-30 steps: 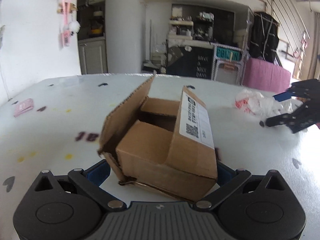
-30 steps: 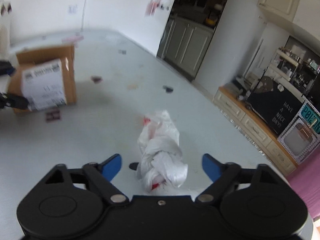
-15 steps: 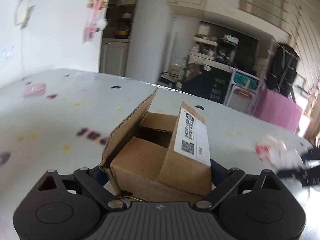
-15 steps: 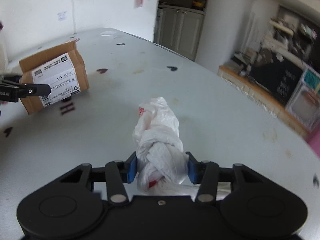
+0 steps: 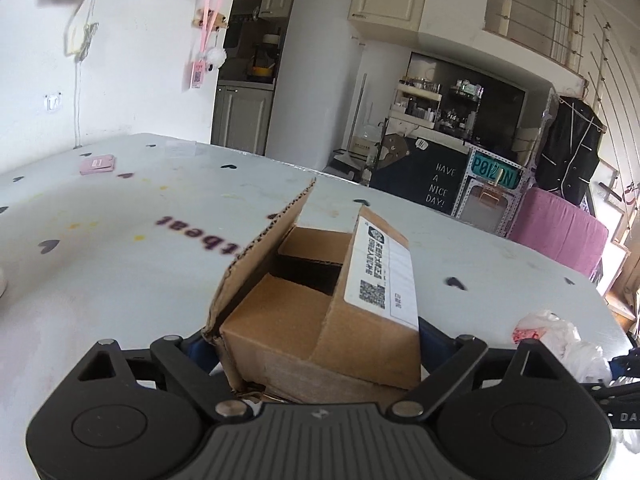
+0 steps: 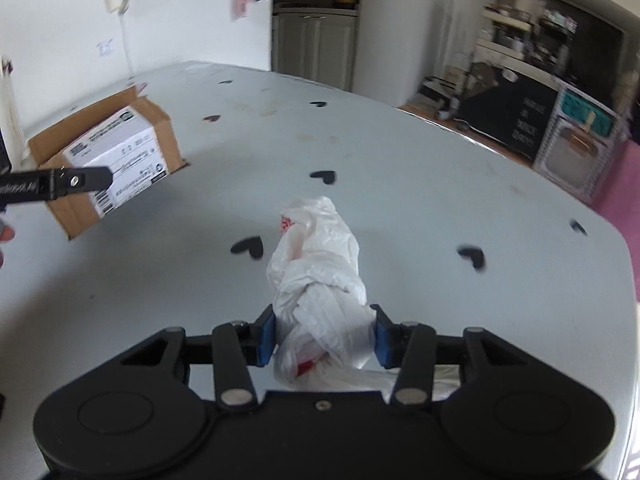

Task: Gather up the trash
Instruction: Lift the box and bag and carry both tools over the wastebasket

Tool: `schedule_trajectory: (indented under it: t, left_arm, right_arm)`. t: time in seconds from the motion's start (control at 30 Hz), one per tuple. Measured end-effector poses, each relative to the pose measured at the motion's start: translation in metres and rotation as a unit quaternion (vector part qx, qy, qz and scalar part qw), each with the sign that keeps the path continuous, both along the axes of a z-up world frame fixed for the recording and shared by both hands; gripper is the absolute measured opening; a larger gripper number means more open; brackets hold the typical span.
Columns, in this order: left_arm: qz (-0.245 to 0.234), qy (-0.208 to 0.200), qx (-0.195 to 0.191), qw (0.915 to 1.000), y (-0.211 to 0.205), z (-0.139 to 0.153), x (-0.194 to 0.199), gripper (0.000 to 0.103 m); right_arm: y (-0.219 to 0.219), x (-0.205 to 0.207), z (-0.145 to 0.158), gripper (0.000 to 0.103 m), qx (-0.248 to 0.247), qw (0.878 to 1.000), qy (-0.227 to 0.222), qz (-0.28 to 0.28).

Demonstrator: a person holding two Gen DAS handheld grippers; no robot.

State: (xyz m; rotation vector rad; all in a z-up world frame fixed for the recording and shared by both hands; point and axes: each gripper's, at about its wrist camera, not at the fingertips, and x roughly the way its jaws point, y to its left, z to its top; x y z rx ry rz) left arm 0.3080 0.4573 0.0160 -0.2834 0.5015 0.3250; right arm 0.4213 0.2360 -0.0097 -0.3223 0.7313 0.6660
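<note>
A brown cardboard box (image 5: 320, 312) with open flaps and a white shipping label sits between the fingers of my left gripper (image 5: 316, 340), which is shut on its sides and holds it above the table. The box also shows in the right wrist view (image 6: 116, 156), at the left. My right gripper (image 6: 324, 336) is shut on a crumpled white plastic bag (image 6: 320, 276) with red print, held above the table. The bag also shows at the lower right of the left wrist view (image 5: 560, 340).
The white table (image 6: 400, 160) has black heart marks and purple lettering. A pink card (image 5: 97, 165) lies at its far left. Beyond the far edge stand grey cabinets (image 5: 240, 116), a black chalkboard sign (image 5: 436, 188) and a pink stool (image 5: 560, 232).
My right gripper closed on the white bag and lifted it. My left gripper has lifted the box and tilted upward, so more of the room shows.
</note>
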Motion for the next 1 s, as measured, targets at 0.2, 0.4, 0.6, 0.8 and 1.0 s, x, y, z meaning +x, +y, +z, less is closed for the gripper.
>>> schedule_trajectory:
  t: [0.2,0.4,0.6,0.8,1.0]
  left_arm:
    - [-0.021,0.023,0.007,0.9995,-0.044,0.015,-0.022,0.093]
    - [-0.038,0.011,0.013,0.9991,-0.087,0.032,-0.043,0.093]
    - [-0.055,-0.005,0.012,0.9984,-0.131,0.051,-0.062,0.093]
    - [-0.062,-0.018,0.008,0.9979,-0.166,0.068,-0.08,0.093]
    - [-0.081,-0.024,0.012,0.9963,-0.199,0.079,-0.097,0.093]
  right_arm:
    - [-0.031,-0.029,0.014,0.048,0.038,0.999,0.015,-0.032]
    - [-0.063,-0.053,0.033,0.047,0.066,0.996,0.018,-0.056]
    - [-0.099,-0.076,0.05,0.047,0.086,0.993,0.014,-0.082]
    - [-0.139,-0.101,0.062,0.048,0.1,0.989,-0.001,-0.106]
    - [-0.174,-0.122,0.072,0.048,0.112,0.985,-0.012,-0.13]
